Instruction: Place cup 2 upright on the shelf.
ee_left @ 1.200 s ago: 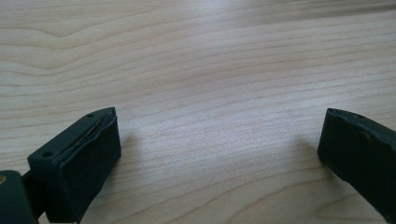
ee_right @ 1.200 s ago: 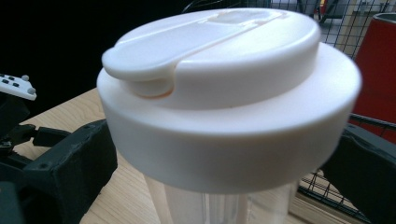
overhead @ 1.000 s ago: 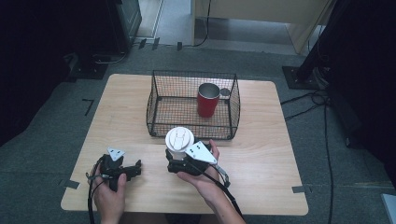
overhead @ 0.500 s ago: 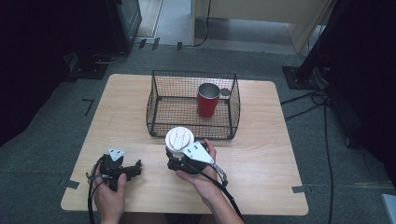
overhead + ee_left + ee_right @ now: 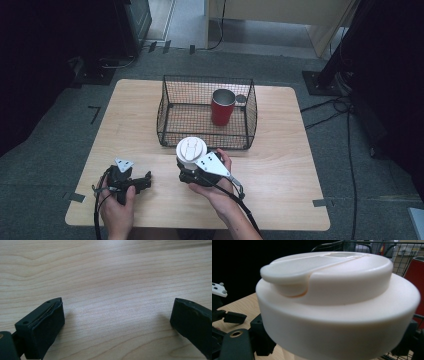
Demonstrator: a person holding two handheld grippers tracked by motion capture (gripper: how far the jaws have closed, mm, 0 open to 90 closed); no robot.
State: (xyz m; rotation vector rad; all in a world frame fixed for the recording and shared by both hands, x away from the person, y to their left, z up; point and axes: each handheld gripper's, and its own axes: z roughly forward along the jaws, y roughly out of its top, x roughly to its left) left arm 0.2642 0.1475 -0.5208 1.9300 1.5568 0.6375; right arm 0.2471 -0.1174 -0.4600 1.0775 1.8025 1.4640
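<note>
Gripping the white round plastic lidded cup (image 5: 191,149) below its lid, our right hand-held gripper (image 5: 196,172) has just closed; lift straight, clearing the black wire basket (image 5: 169,100). Left hand-held gripper (image 5: 141,182) rests open.

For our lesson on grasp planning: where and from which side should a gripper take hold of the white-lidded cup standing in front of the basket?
Grip the cup on its body just under the wide lid, coming in level from the near side. The lid overhangs, so it stops the cup slipping down, and the basket blocks the far side. The right gripper is shut on it this way.
</note>
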